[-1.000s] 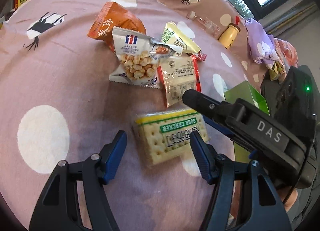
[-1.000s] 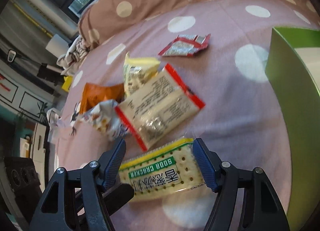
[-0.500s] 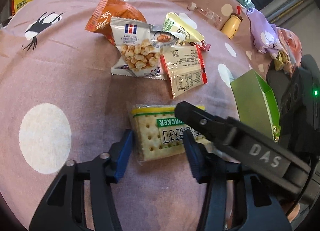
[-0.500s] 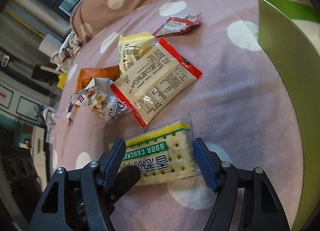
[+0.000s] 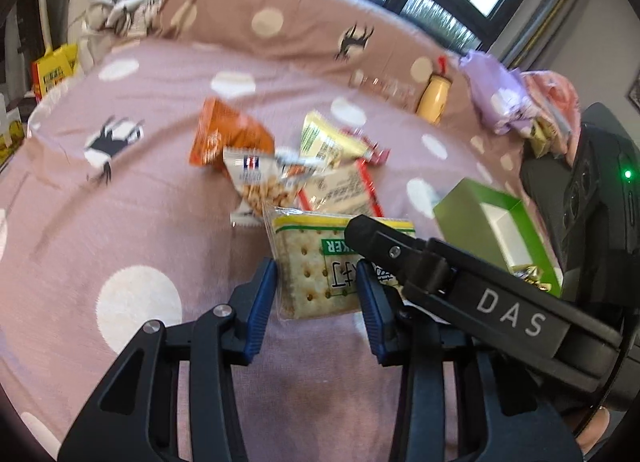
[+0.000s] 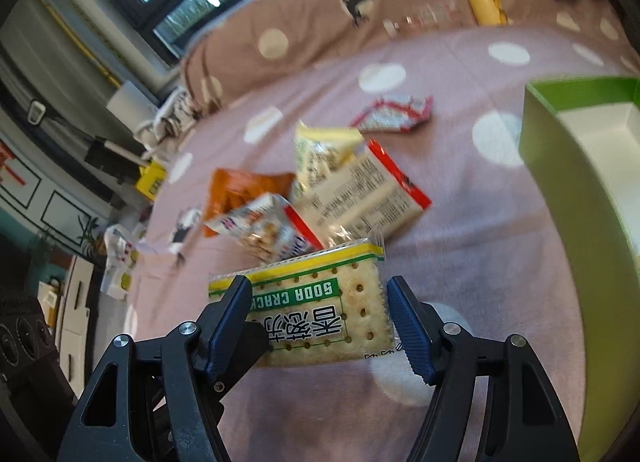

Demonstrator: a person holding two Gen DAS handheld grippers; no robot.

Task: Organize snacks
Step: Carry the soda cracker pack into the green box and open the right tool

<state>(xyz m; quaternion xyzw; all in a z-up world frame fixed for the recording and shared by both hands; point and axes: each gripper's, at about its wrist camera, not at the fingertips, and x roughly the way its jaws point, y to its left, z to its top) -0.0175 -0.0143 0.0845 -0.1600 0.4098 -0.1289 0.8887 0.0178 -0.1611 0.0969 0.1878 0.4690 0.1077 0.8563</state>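
Left gripper: blue-padded fingers closing on the near end of a clear-wrapped rectangular soda cracker packet with a yellow-and-green band; both pads appear to touch its side edges. Right gripper: fingers about half open, straddling the same packet; whether the pads press on it cannot be told. The packet sits raised above the pink polka-dot bedspread, with the right gripper's black finger crossing over its 3 o'clock half in the left wrist view.

Beyond the packet, at 12 o'clock, a loose pile of snacks: a white peanut bag with a red-and-blue emblem, an orange foil bag, a pale yellow pouch and a red-edged clear sachet with printed text.

Left wrist view only: the open green cardboard box with white interior at 3 o'clock holds small wrapped items in its near corner; lilac and pink cloth bundles lie at 2 o'clock.

Right wrist view only: a small red-and-white sachet lies apart from the pile at 1 o'clock; the box's white interior shows bare.

Both views: a yellow bottle with a red cap rests against the spotted bolster.
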